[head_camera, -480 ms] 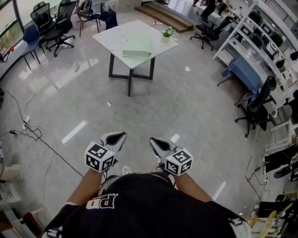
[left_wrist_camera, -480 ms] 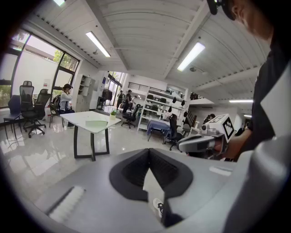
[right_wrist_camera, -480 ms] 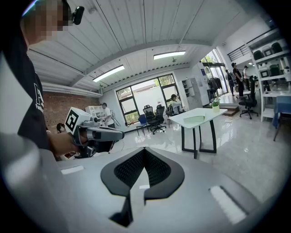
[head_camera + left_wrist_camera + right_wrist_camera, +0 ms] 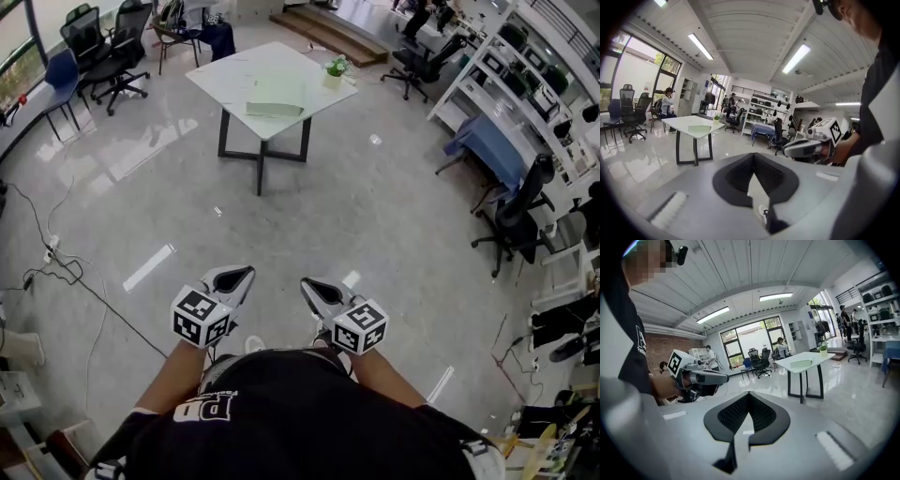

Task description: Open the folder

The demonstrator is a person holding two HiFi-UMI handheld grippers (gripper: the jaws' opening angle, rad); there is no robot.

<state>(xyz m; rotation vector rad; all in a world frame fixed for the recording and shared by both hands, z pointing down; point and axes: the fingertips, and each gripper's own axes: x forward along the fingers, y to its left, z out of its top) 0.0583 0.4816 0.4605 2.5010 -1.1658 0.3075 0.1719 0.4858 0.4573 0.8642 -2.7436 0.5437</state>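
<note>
Left gripper (image 4: 240,274) and right gripper (image 4: 308,284) both pressed together, empty, well apart from table (image 4: 234,67); I'd walk up, spread one, pinch cover edge of folder (image 4: 277,97) on it.

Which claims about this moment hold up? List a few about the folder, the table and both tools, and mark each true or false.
1. The pale green flat folder lies on the white square table with black legs. True.
2. The left tool is clamped on the folder. False: it is held close to the person's body, well short of the table, with its jaws together on nothing.
3. A small green plant in a white pot stands on the table near the folder. True.
4. The right tool has its jaws wide apart. False: they are together, with nothing between them.
</note>
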